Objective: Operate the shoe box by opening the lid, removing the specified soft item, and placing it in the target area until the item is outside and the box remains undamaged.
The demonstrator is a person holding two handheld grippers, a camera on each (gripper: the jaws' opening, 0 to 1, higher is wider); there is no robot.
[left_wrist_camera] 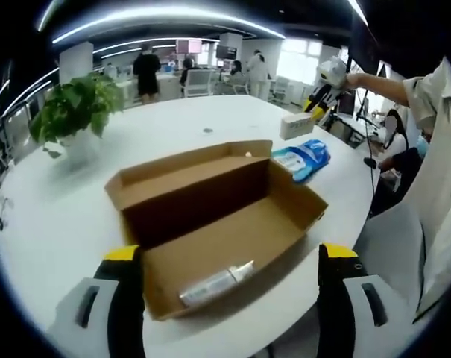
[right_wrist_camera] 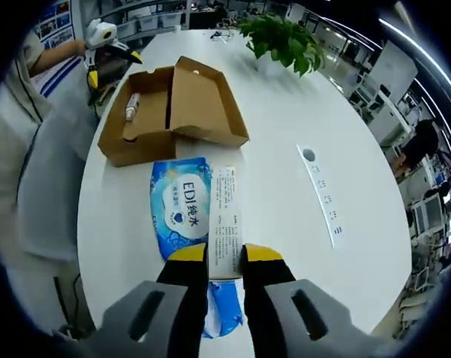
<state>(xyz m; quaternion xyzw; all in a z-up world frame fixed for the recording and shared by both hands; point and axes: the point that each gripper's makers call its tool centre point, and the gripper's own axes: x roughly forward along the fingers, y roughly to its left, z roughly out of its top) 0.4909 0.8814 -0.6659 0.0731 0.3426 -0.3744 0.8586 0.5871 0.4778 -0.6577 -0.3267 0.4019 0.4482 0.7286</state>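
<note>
"Jaws on the right gripper [right_wrist_camera: 225, 252] look pinched on the near end of that white carton [right_wrist_camera: 226, 216], don't they?"

"Seem so; the carton fills the gap between them. Whether it is lifted or lying on the table [right_wrist_camera: 285, 134] I cannot tell. The left gripper [left_wrist_camera: 229, 252] is the opposite: jaws spread wide, holding nothing, one either side of the shoe box [left_wrist_camera: 285, 195]."

"And the lid [left_wrist_camera: 188, 165] is up already. What is in there?"

"A tube [left_wrist_camera: 218, 283], lying on the floor of the box near the front wall. The blue wipes pack [right_wrist_camera: 180, 205] (the soft item, I'd guess) lies outside, on the table just beside the box, with the carton along its edge."

"So how should the next bit go?"

"If the tube is wanted too, I'd bring the left jaws down inside the walls, not onto them, and close across the tube's middle. Cardboard creases easily."

"Hands?"

"Left one low and near, looking into the box from its long side. Right arm [left_wrist_camera: 382, 86] reaches out well past the box, by the plant [right_wrist_camera: 281, 37] end of the table."
</note>
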